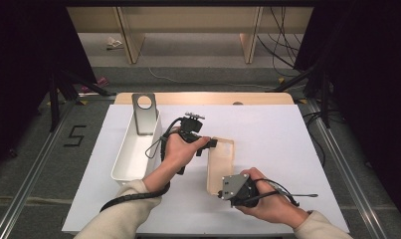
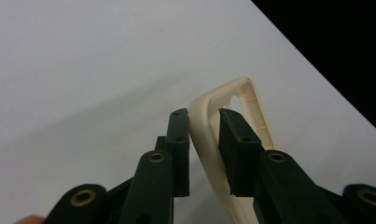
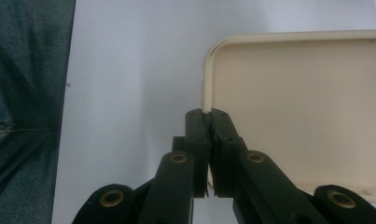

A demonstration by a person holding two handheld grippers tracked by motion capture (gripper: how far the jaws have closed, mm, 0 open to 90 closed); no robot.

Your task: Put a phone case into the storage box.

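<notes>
A shallow beige tray (image 1: 222, 164) lies on the white table, long side running away from me. My left gripper (image 1: 213, 144) is at its far left corner; in the left gripper view its jaws (image 2: 204, 116) clamp the tray's rim (image 2: 248, 100) from both sides. My right gripper (image 1: 221, 193), topped by a grey plate, is at the near left corner. In the right gripper view its jaws (image 3: 206, 114) are pressed together on the thin rim of the tray (image 3: 297, 102).
A long white bin (image 1: 118, 158) stands left of the tray, with a grey metal bracket (image 1: 144, 113) with a round hole upright at its far end. White table surface (image 1: 277, 144) spreads to the right. A wooden board (image 1: 203, 98) edges the far side.
</notes>
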